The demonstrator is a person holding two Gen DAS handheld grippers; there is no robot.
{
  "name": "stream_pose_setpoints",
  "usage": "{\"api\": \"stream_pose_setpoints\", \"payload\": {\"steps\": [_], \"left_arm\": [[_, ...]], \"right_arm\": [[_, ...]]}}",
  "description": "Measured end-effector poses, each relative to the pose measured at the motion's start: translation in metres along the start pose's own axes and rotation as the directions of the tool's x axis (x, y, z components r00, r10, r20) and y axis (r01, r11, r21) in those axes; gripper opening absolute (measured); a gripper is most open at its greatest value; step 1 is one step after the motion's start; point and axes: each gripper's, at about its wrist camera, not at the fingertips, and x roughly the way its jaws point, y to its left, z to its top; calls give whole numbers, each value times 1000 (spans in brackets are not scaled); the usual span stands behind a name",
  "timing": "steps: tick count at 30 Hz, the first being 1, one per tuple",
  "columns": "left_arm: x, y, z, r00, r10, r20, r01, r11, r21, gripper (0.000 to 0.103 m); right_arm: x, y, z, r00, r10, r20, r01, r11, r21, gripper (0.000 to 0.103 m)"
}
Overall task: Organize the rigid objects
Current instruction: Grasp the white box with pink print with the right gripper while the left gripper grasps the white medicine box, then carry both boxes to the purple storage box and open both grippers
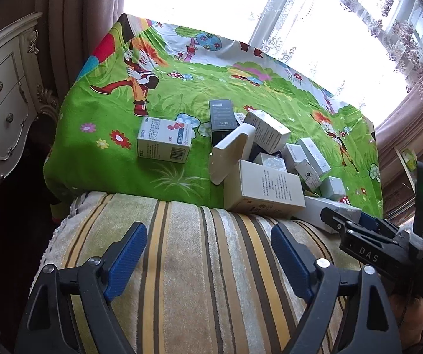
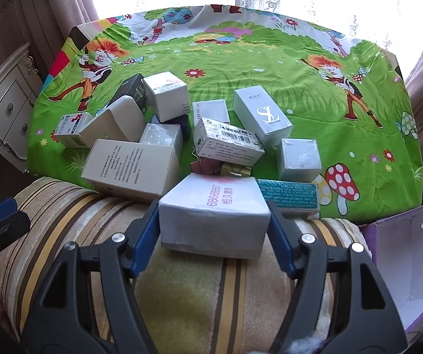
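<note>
A heap of small cartons lies on a green cartoon sheet (image 2: 270,59), against the edge of a striped blanket (image 2: 182,295). My right gripper (image 2: 211,221) has its blue pads against both sides of a white box with pink print (image 2: 214,206), which rests on the blanket's edge. In the left wrist view the right gripper (image 1: 347,227) shows at the right, on that white box (image 1: 314,209). My left gripper (image 1: 208,236) hangs open over the blanket with nothing between its fingers. One blue-and-white medicine box (image 1: 164,141) sits apart, left of the heap.
Around the held box are a beige carton (image 2: 131,168), a teal box (image 2: 288,197), a grey "SL" box (image 2: 261,115) and several white ones. An open purple box (image 2: 411,265) stands at the right. A white dresser (image 1: 2,103) is at the left; curtains and a window are behind.
</note>
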Motion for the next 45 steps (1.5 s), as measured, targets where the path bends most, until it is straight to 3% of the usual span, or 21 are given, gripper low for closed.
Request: {"api": "stream_pose_setpoints", "payload": {"steps": [4,11,18,24,26,28,36,40,45], "left_arm": [[11,13,31,996,85,20,-86,996,6,87],[66,29,78,983,166,-78,-162,985,56,87],[99,28,91,978,153,-142,-144,987,76,88],[116,30,94,966,196,-167,-183,979,89,88],[122,31,94,962,202,-185,-189,978,86,86],[124,31,92,962,200,-187,-186,978,91,69],[84,30,89,968,246,-57,-243,969,51,69],[47,14,80,980,197,36,-199,979,43,69],[15,-24,59,991,100,94,-109,989,99,69]], "right_arm": [[-8,-5,-2,999,16,44,-17,1000,22,71],[-17,-16,-5,994,52,98,-59,996,70,71],[-17,-23,-6,991,75,109,-86,992,96,71],[-21,-30,-8,988,82,128,-98,988,121,71],[-22,-32,-8,988,83,133,-100,987,127,71],[-23,-32,-8,987,82,138,-100,987,129,71],[-32,-39,-9,983,85,161,-109,983,148,71],[-41,-42,-10,981,75,178,-102,984,148,71],[-52,-51,-14,984,37,176,-64,987,150,71]]}}
